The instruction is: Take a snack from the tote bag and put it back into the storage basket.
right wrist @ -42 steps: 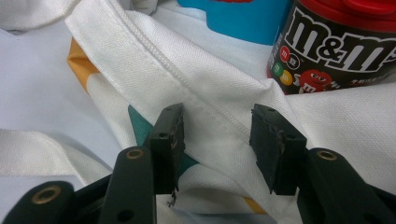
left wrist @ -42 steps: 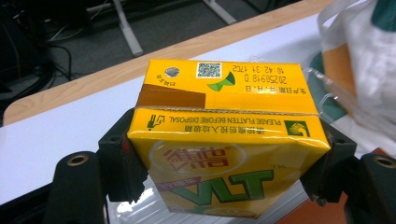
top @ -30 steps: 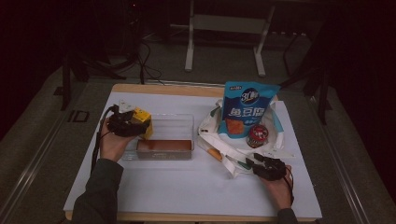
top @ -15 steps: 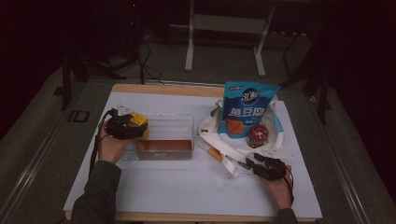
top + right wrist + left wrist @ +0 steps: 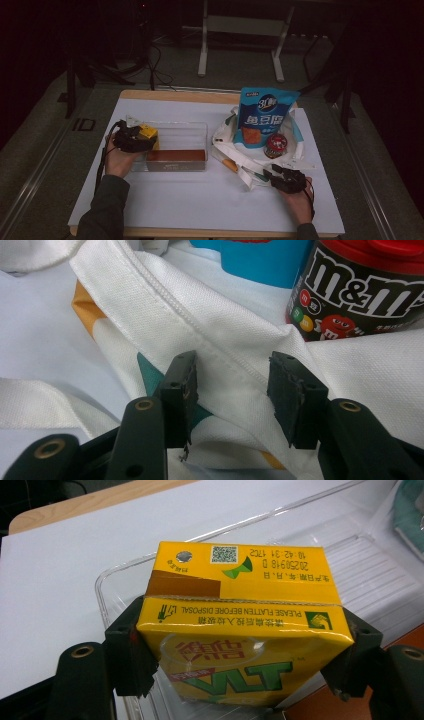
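The left gripper (image 5: 134, 140) has carried the yellow drink carton (image 5: 240, 630), clamped between its jaws, slightly left over the clear tray's (image 5: 192, 131) left end, while the right gripper (image 5: 232, 390) hovers with jaws apart over the white cloth bag (image 5: 235, 340).

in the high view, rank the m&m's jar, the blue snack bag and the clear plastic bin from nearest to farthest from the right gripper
1. m&m's jar: just beyond the right gripper, standing on the white cloth bag.
2. blue snack bag: upright behind the jar, farther back.
3. clear plastic bin: farthest, off to the left, by the left gripper, which holds a yellow drink carton.
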